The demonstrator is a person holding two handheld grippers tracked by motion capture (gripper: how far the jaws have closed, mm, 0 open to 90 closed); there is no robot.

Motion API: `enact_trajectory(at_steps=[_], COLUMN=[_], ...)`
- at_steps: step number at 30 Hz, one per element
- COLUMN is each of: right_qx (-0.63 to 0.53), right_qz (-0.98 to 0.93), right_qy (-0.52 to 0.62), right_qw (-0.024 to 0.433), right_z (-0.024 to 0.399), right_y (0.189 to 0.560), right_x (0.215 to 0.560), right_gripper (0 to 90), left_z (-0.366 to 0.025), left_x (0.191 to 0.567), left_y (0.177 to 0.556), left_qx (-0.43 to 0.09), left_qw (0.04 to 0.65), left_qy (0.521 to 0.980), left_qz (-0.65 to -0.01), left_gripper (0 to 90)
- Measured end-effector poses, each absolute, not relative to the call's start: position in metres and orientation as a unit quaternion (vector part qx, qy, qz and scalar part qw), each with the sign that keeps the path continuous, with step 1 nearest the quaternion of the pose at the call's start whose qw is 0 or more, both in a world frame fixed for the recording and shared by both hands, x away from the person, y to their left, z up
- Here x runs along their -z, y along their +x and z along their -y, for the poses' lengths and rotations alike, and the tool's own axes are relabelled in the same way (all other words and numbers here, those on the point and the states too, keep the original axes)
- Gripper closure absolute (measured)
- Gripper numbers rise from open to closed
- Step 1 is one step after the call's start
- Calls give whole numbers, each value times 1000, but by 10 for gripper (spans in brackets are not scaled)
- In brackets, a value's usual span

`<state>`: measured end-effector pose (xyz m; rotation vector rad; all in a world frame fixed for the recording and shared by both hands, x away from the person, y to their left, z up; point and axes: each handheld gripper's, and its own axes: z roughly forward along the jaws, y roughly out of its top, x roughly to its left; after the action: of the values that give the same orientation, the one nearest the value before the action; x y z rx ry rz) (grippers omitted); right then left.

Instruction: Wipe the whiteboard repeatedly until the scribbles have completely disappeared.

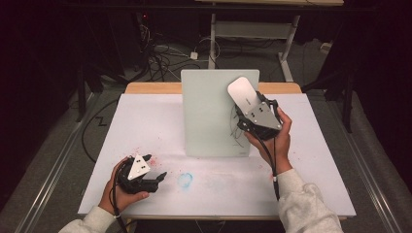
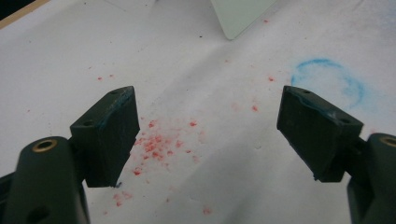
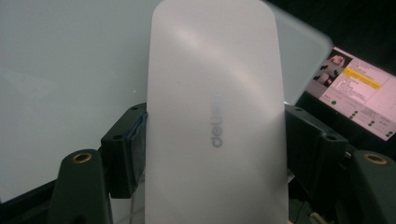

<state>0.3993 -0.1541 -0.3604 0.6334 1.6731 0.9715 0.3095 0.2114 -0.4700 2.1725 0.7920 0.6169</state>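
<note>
The right gripper (image 1: 251, 104) clamps a flat white oblong eraser (image 1: 241, 92) right of centre, its long axis pointing up-left over the pale green glass board (image 1: 209, 116); the left gripper (image 1: 154, 178) rests open at lower left.

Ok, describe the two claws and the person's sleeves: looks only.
Both claws, left claw and right claw, are black with blocky jaws and brass-ringed screw holes. Each carries a grey three-cornered plate on top and trails a black cable. The sleeves are light grey.
</note>
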Motion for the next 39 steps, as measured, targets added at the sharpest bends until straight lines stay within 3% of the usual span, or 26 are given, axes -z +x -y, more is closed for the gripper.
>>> enact_trajectory(at_steps=[11,28,39], right_qx=[-390,-394,-375], right_qz=[-708,-679,-704], right_qy=[258,288,267], right_qw=[530,549,540], right_z=[149,154,141], right_y=[393,413,396], right_x=[382,330,373], right_gripper=[309,309,309], left_z=[-210,-210,-209], left_x=[470,469,469], left_y=[310,308,308], left_qx=[-245,-243,-240], left_qw=[364,364,362], left_qy=[847,847,849], left_qz=[-300,-302,-301], left_gripper=[202,202,202])
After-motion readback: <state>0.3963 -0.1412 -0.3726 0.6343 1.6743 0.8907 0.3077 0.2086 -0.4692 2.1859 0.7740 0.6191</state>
